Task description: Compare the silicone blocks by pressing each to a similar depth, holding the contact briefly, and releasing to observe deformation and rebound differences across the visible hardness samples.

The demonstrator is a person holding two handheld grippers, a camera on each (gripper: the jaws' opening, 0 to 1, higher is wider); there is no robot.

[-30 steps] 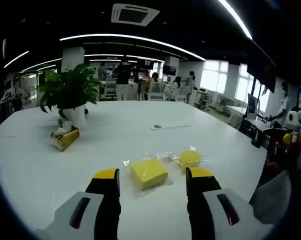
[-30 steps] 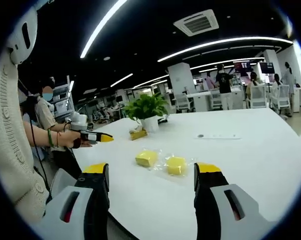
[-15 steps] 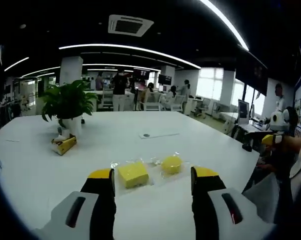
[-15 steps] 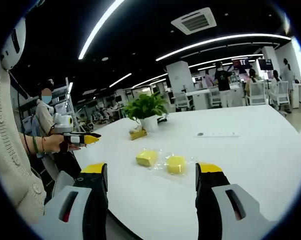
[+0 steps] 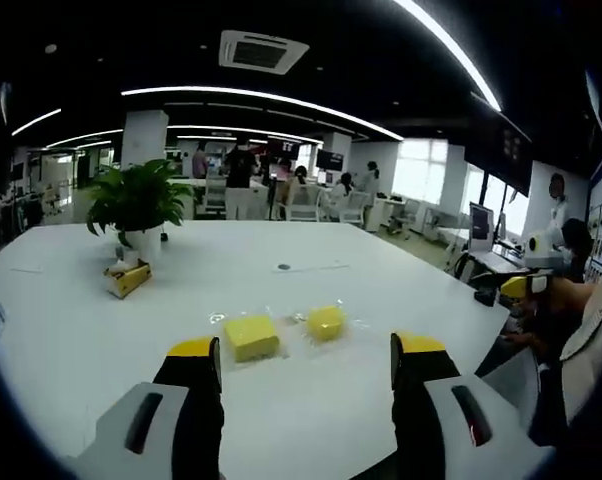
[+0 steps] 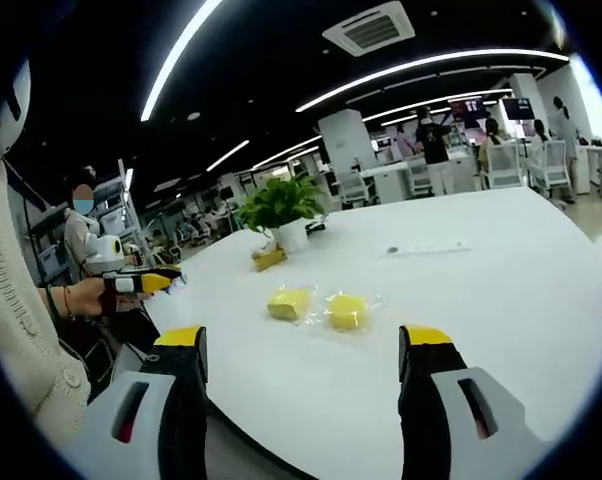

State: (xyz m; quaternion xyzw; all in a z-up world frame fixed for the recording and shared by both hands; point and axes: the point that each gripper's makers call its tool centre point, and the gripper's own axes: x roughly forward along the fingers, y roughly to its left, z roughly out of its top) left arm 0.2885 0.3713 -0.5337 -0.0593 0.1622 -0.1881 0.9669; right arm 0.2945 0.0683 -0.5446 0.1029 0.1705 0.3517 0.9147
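Both my grippers, left (image 5: 306, 352) and right (image 6: 303, 338), hang jaws apart off the desk (image 5: 401, 300) edge. Two silicone blocks (image 5: 251, 337) lie untouched near it. Pressing not begun; next, approach one.

White table (image 5: 401, 300): two yellow blocks in clear wrap, side by side, apart – square block (image 5: 251, 337), round block (image 5: 324, 322). Further back: potted plant (image 5: 138, 205), small yellow box (image 5: 127, 279) just beside it, flat strip with dark dot (image 5: 306, 267).
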